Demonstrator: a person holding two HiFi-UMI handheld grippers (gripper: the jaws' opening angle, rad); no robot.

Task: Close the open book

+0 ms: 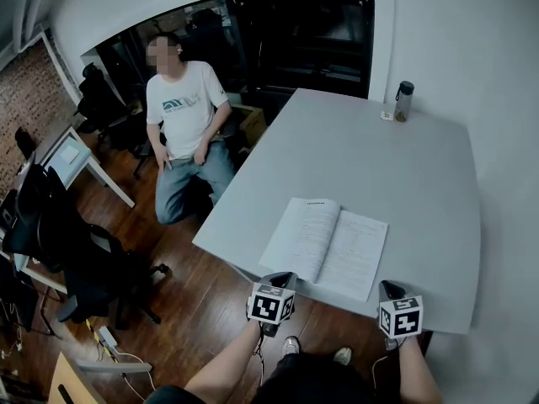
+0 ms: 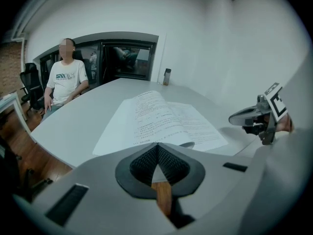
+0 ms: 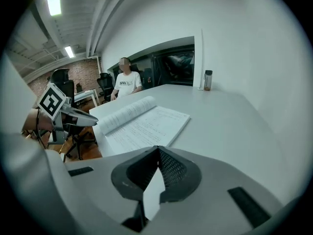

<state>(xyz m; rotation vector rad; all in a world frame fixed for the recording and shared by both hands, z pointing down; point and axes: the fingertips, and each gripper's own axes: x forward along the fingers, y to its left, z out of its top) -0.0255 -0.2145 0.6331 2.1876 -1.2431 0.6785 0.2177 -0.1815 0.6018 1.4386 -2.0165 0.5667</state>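
In the head view, the open book [image 1: 324, 248] was seen flat on the grey bench [image 1: 413, 167], by its 6 o'clock edge, printed pages up. The left gripper [image 1: 276, 281] was at the book's 7 o'clock and the right gripper [image 1: 390, 291] at its 5 o'clock. In the left gripper view, the jaws were seen closed and empty. In the right gripper view, the jaws were likewise closed on nothing, and one half of the book was seen bulging higher.

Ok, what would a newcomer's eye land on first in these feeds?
The open book lying flat at the near edge of the grey table stands out first. The left gripper and right gripper hover just short of its near corners, jaws shut and empty. Off the table's left side sits a person in a white T-shirt.
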